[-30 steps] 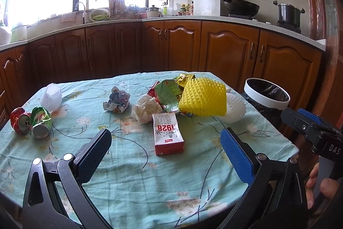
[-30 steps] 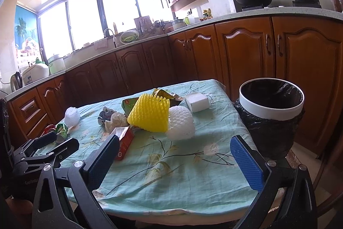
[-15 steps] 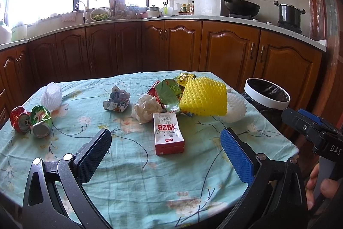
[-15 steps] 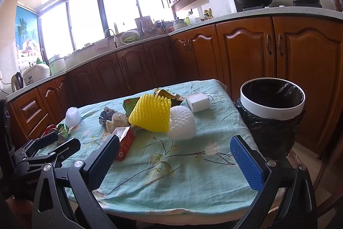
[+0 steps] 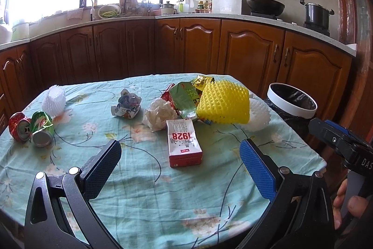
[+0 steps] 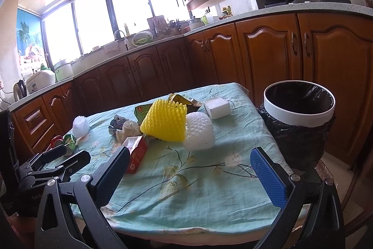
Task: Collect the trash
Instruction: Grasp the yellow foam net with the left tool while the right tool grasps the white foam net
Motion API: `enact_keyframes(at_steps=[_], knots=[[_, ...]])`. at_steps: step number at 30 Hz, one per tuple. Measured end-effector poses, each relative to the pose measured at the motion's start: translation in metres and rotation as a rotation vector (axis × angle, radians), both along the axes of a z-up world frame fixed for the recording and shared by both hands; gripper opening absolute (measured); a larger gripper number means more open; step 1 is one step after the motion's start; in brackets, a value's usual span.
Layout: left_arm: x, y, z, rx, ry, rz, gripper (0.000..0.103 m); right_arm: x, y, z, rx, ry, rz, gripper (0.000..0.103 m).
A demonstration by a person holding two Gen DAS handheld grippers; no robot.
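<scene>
I am holding both the left gripper and right gripper spread apart, empty, facing the carton ahead for pickup

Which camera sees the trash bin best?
The right wrist view. There the trash bin shows whole: its white rim, the black bag lining it and its dark inside, standing beside the table. The left wrist view shows only its rim and some bag at the right edge, partly behind the other tongs.

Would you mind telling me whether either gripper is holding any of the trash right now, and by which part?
Nothing is held. The left gripper and the right gripper both hang open above the table, empty.
</scene>
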State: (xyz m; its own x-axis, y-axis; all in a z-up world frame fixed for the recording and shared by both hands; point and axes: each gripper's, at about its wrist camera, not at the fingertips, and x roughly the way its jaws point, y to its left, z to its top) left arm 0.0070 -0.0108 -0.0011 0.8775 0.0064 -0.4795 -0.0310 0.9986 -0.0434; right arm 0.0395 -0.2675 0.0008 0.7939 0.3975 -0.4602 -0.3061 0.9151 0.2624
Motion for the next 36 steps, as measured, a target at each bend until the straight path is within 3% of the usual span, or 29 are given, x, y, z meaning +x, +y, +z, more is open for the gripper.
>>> enact_keyframes(at_steps=[11,14,19,27,29,32,34,36], knots=[[0.037,0.0,0.005,-0.043,0.056,-0.069,0.103,0.029,-0.001,-0.007,0.043,0.06,0.049,0.102],[0.055,-0.003,0.006,-0.065,0.092,-0.107,0.099,0.045,-0.003,-0.009,0.059,0.094,0.065,0.094],[0.085,-0.014,0.007,-0.078,0.139,-0.166,0.09,0.075,-0.003,-0.019,0.083,0.167,0.086,0.067],[0.131,-0.036,-0.002,-0.071,0.24,-0.232,0.079,0.115,-0.001,-0.039,0.101,0.267,0.112,0.058],[0.139,-0.039,-0.008,-0.063,0.267,-0.239,0.075,0.121,0.0,-0.044,0.109,0.292,0.124,0.053],[0.148,-0.042,-0.018,-0.079,0.309,-0.263,0.055,0.129,0.001,-0.052,0.122,0.327,0.149,0.035],[0.152,-0.043,-0.022,-0.093,0.332,-0.286,0.031,0.13,0.002,-0.054,0.138,0.338,0.165,0.014],[0.152,-0.043,-0.022,-0.102,0.338,-0.296,0.024,0.125,0.002,-0.05,0.139,0.322,0.181,0.012]])
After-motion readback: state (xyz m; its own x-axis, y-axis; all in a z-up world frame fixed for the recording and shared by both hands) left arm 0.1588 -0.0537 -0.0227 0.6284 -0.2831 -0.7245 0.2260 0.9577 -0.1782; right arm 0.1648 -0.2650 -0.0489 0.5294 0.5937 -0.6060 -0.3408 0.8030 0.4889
